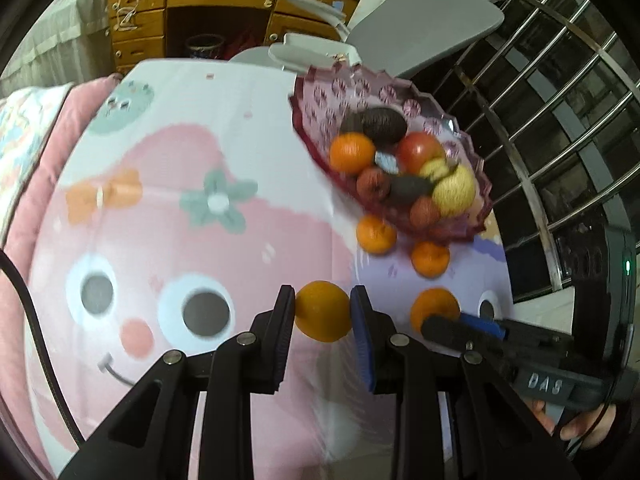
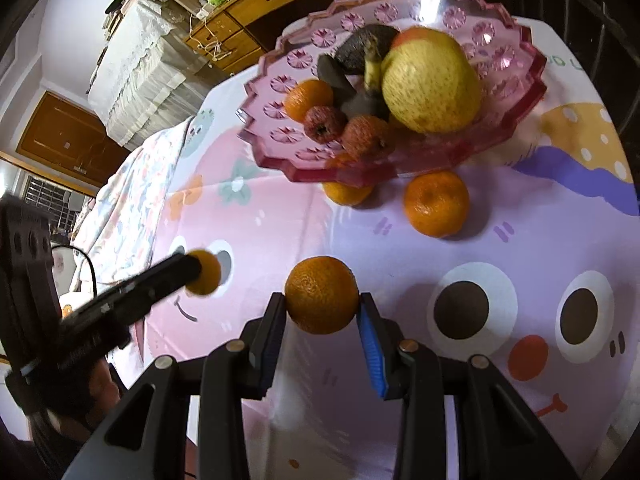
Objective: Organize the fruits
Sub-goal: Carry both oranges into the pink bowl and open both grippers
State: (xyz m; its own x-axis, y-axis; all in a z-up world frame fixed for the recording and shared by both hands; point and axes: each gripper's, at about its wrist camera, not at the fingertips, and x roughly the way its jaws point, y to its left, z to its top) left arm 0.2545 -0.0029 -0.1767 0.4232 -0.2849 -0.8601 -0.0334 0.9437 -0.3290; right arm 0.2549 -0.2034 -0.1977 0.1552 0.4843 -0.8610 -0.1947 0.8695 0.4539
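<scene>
My left gripper [image 1: 323, 312] is shut on an orange [image 1: 323, 311], held over the cartoon tablecloth. My right gripper [image 2: 322, 312] is shut on another orange [image 2: 322, 295]; it also shows in the left wrist view [image 1: 435, 307], to the right of mine. The left gripper with its orange [image 2: 205, 273] shows at the left of the right wrist view. A pink scalloped fruit bowl [image 2: 516, 92] [image 1: 316, 92] holds a yellow pear [image 2: 432, 84], an orange, lychees, dark fruits and a red apple [image 1: 420, 150]. Two loose oranges [image 2: 436, 204] [image 2: 347, 193] lie on the cloth beside the bowl.
The round table carries a pink and lilac cartoon cloth [image 1: 200, 208]. A grey chair [image 1: 420, 32] and a wooden desk [image 1: 192, 8] stand behind it. A metal window grille [image 1: 560, 128] runs along the right. A pink cushion [image 1: 60, 120] lies at the left.
</scene>
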